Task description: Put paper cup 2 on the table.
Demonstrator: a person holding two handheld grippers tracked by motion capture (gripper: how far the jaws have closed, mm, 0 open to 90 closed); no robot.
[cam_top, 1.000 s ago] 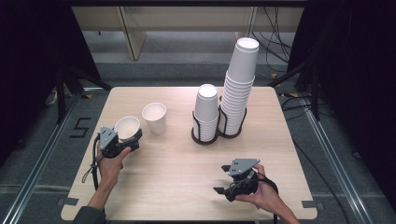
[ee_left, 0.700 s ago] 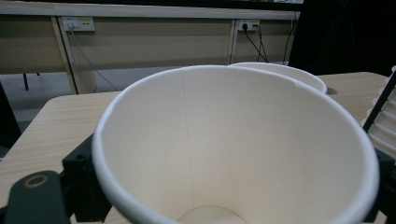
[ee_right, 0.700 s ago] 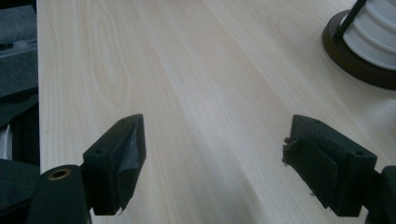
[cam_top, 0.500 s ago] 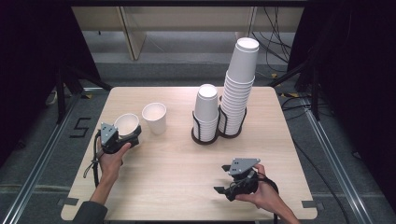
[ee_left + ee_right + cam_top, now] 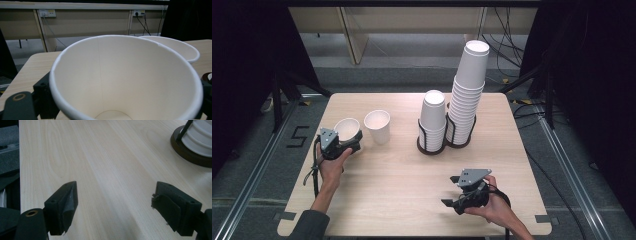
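White paper cup (image 5: 347, 129) clamped upright in left gripper (image 5: 343, 145) near desk's left edge | left gripper view: cup's seamed inside, second cup's (image 5: 175, 47) rim just behind, wall sockets | high view: two cup stacks (image 5: 469, 90) in rack at far edge | pale wood desk (image 5: 402, 180), grey floor | right gripper (image 5: 115, 207) spread wide, holding nothing, near front-right corner

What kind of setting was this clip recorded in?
Most likely a lab or workshop recording bay, not a home: a bare wooden table ringed by dark curtains, loose cables on the floor behind, and wall sockets along plain panelling.
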